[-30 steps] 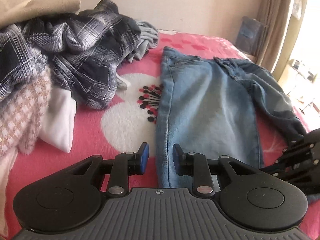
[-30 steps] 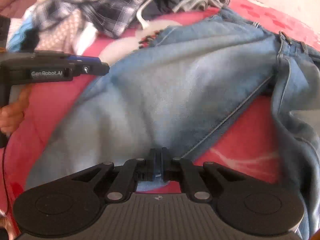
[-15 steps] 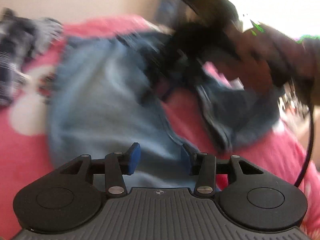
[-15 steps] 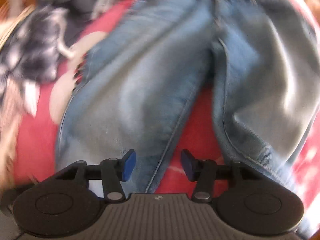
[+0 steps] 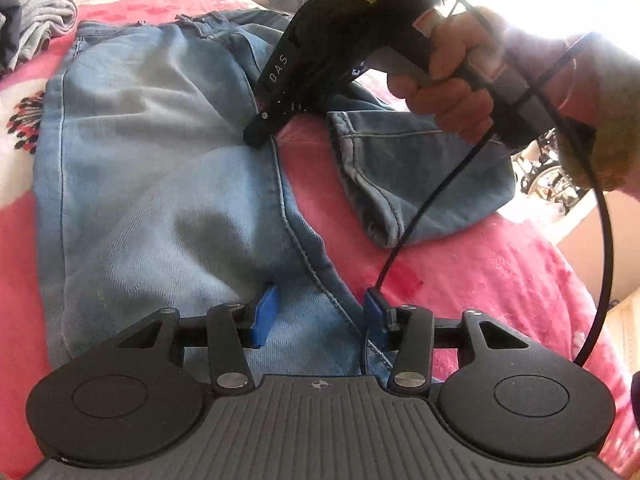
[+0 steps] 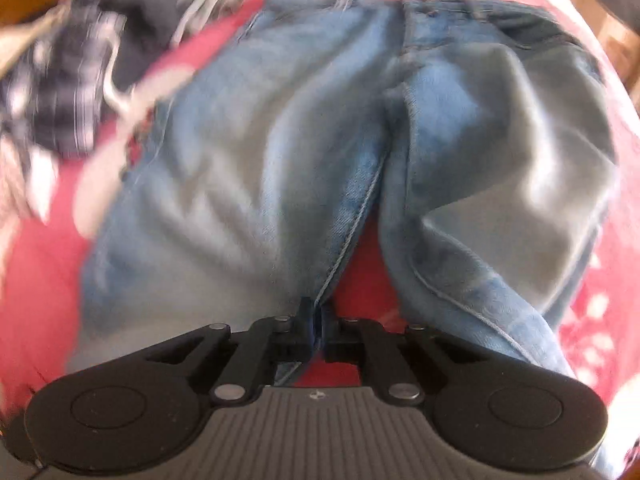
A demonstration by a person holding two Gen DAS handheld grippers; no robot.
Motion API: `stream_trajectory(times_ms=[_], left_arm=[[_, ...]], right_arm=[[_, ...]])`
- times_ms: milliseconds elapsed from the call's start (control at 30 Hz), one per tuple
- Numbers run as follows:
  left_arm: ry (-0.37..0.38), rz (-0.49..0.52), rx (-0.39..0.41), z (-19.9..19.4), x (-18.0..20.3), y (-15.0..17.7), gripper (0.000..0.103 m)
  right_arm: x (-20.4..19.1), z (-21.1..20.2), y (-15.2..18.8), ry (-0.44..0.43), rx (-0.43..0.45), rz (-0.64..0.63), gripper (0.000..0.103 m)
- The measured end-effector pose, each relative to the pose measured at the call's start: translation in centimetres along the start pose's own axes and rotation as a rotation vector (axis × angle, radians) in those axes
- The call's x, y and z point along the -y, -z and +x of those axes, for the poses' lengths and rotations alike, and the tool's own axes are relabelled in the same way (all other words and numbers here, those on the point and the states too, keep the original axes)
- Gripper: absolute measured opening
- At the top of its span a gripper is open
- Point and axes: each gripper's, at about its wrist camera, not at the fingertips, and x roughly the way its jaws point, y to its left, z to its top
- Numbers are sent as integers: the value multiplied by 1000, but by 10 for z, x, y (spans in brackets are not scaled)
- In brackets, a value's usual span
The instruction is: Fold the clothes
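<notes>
1. Your right hand-held gripper (image 6: 318, 322) is clamped on the inner-leg seam of the jeans (image 5: 160, 184), which lie spread on the pink bed cover (image 5: 500, 272). Keep that pinch firm so the denim does not slip out.
2. Your left hand-held gripper (image 5: 318, 316) stands with its fingers parted, holding nothing, straddling the same seam nearer the leg's end. If you mean to grip there, settle both pads on either side of the seam before closing.
3. Ahead of your left gripper and to its right, the other leg lies crumpled and doubled over. Judging by that, smooth it flat before bringing one leg over the other.
4. Mind the black cable (image 5: 420, 216) trailing across the fabric.
5. Keep clear of the pile of clothes (image 6: 72, 92) ahead and to the left of your right gripper.
</notes>
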Motion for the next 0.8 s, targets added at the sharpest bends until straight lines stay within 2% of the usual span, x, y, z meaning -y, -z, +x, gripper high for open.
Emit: stream_trajectory(times_ms=[33,67,100,200,267,400,467,533,633,733,800], left_arm=[[7,-15,-5,-2,-2,0,46],[13,-30,-11,-4,-3,1,46],[15,-38,-11,-7,-3,1,46],[6,-57,0,-15,-4,3,46],[-5,-76,-20,-10,-7,5,46],[-31,-61,-20,-9,-2,6,47],[-38,-61,-16,-11,-1,9,47],[-37,-75,-17,-14,-1,11,47],[-35,-114,-21,-20,-3,13,47],[-42,-114,-31,-25,-2,16,47],[-50,-110,-41,-28,0,18,47]], right_arm=[[-2,-2,0,8,1,-14,7],[-4,-4,0,16,1,-27,17],[-8,-7,-3,19,21,-44,22],[-20,-15,-17,20,111,-101,22],[-28,-21,-26,21,171,-139,22],[-43,-33,-45,22,291,-214,21],[-36,0,-64,58,281,-183,20],[-17,39,-76,125,219,-140,14],[0,29,-79,72,233,-29,13],[-5,4,-82,39,296,-26,14],[-5,11,-86,46,292,-27,14]])
